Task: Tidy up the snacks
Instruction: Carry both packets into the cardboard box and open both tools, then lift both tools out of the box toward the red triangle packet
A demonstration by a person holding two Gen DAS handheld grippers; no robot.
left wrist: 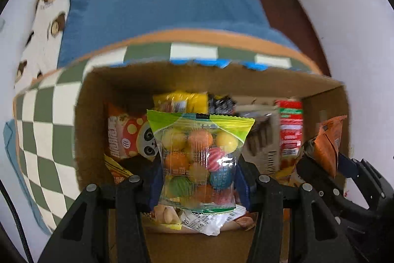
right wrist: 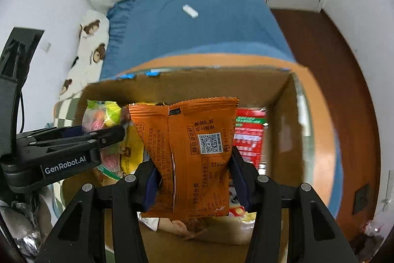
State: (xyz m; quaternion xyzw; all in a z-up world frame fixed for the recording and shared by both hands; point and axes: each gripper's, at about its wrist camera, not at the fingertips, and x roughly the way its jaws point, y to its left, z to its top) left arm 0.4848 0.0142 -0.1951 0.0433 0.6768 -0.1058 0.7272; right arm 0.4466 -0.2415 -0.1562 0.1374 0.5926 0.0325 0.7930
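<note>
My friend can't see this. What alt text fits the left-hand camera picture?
The left tongs grip a clear bag of colourful gumballs above an open cardboard box of snack packets. At the right edge, the right tongs hold an orange packet; a blue bed lies behind.

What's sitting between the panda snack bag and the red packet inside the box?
In the left wrist view, the clear bag of colored gumballs, held by the left gripper, hangs between the panda bag and the red packet.

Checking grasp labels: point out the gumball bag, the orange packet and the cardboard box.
gumball bag (left wrist: pixel 197 159), left wrist view, clear front panel.
orange packet (right wrist: pixel 197 152), right wrist view, printed back near the QR code.
cardboard box (left wrist: pixel 172 79), left wrist view, inner far wall.
</note>
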